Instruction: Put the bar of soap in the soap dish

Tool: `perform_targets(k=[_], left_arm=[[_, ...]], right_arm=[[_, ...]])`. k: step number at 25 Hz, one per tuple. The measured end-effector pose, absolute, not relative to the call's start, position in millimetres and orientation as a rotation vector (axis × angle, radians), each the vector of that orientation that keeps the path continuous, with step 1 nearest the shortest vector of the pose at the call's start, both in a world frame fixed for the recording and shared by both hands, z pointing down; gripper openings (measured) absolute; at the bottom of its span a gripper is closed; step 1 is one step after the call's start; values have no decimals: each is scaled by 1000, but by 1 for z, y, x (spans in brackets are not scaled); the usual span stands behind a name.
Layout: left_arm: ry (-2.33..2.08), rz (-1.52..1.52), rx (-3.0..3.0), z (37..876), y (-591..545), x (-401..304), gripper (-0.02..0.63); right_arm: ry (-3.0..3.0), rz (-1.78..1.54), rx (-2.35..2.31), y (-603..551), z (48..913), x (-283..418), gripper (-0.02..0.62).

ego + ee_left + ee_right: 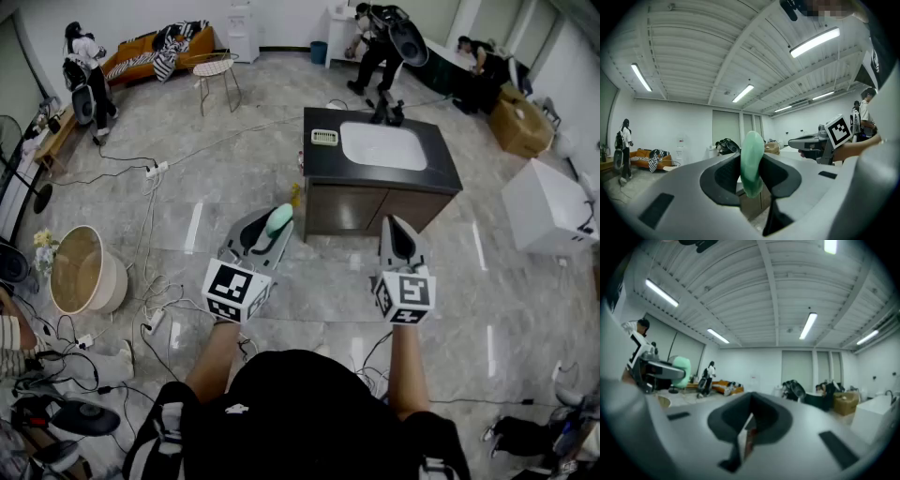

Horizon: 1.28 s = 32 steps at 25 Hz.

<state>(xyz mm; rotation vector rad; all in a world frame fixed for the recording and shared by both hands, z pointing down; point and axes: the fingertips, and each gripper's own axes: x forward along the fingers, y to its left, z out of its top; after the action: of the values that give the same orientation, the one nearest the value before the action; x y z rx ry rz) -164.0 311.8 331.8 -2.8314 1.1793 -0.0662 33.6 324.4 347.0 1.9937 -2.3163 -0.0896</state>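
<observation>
A pale green bar of soap [278, 219] stands on edge between the jaws of my left gripper [274, 228], which is shut on it; the left gripper view shows the soap [752, 161] pinched upright between the dark pads. My right gripper [397, 227] is held level beside the left one, its jaws together with nothing between them [749, 423]. The white slotted soap dish [324, 137] sits on the dark counter [441, 173] ahead, left of the white sink basin [382, 146]. Both grippers hang in the air well short of the counter.
The counter cabinet stands alone on a grey marble floor. Cables and power strips [155, 170] trail at the left by a round tub [82, 272]. People work at the back, by an orange sofa [155, 47] and a table [487, 70]. Cardboard box [522, 122] at right.
</observation>
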Motion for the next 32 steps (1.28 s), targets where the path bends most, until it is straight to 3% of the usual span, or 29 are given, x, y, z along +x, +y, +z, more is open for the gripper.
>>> perform_targets(k=[32], left_arm=[[1269, -66, -2888, 369, 289, -52, 133]], right_arm=[[-2437, -103, 1749, 278, 397, 95, 34]])
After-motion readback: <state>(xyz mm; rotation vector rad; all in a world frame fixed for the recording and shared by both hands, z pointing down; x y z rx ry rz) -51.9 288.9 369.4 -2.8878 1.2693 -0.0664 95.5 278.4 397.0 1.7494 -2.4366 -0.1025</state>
